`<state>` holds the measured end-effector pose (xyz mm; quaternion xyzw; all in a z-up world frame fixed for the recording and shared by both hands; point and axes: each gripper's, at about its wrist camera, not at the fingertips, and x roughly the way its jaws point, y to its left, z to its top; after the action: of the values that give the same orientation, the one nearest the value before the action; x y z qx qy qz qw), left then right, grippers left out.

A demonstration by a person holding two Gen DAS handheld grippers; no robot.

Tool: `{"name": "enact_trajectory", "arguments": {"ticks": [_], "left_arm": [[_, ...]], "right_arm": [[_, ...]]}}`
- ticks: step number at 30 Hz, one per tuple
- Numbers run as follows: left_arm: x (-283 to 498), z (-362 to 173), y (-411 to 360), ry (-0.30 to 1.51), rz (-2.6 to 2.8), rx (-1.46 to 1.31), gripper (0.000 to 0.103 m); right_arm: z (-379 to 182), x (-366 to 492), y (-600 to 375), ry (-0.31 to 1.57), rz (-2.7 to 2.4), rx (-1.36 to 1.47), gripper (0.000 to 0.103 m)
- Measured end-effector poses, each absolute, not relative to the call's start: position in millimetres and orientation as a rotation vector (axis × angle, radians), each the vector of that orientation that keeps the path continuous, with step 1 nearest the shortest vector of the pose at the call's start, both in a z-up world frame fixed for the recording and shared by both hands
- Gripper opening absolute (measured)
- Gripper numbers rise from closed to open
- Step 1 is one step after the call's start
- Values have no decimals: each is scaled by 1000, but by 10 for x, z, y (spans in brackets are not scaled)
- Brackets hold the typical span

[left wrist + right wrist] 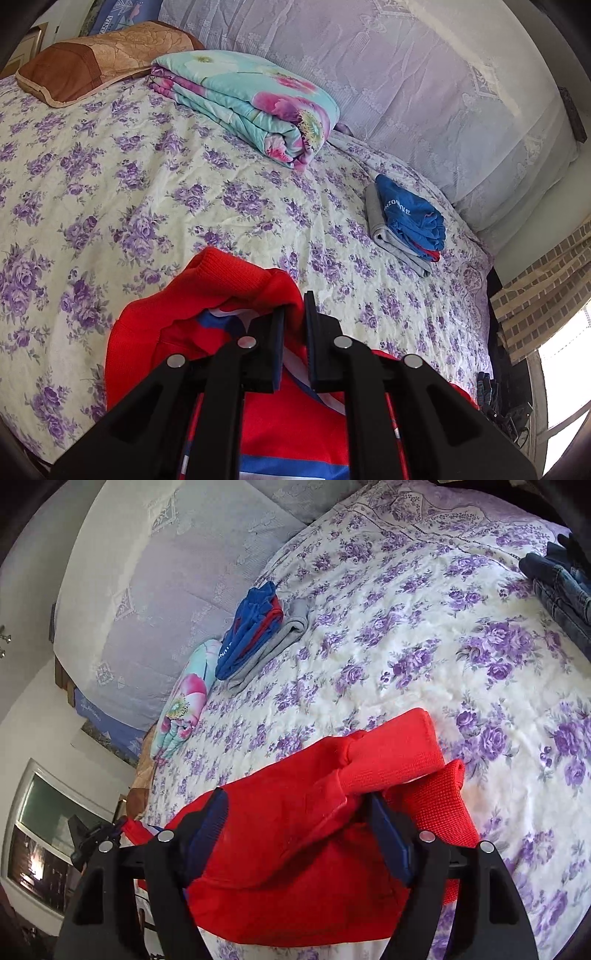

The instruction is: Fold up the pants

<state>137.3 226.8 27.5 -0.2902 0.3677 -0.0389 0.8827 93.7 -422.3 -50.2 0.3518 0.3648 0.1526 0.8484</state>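
A bedroom in a home; a bed [166,192] covered by a quilted spread printed with purple roses fills both views; a folded floral blanket [255,103] and a brown pillow [92,59] lie at its far end; a lace cloth [406,81] drapes the wall side; a small stack of folded clothes [406,225] rests on the spread; what seems a window [48,834] shows dimly at the edge.

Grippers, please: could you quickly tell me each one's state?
Left gripper: shut on the red pants.
Right gripper: open, fingers either side of the pants.
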Motion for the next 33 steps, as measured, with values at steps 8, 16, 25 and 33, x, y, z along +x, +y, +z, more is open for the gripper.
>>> {"name": "enact_trajectory", "arguments": {"ticks": [8, 16, 25, 33], "left_arm": [[1277, 247, 2274, 767, -72, -617, 7], [1534, 501, 2181, 735, -85, -573, 7], [2997, 51, 2340, 919, -24, -710, 22], [2350, 125, 2663, 841, 135, -604, 59]], "right_arm": [[-586, 995, -4221, 720, 334, 734, 4], [-51, 1102, -4560, 529, 378, 793, 3], [-201, 2929, -4639, 724, 211, 857, 45], [-204, 2488, -4517, 676, 220, 703, 71]]}}
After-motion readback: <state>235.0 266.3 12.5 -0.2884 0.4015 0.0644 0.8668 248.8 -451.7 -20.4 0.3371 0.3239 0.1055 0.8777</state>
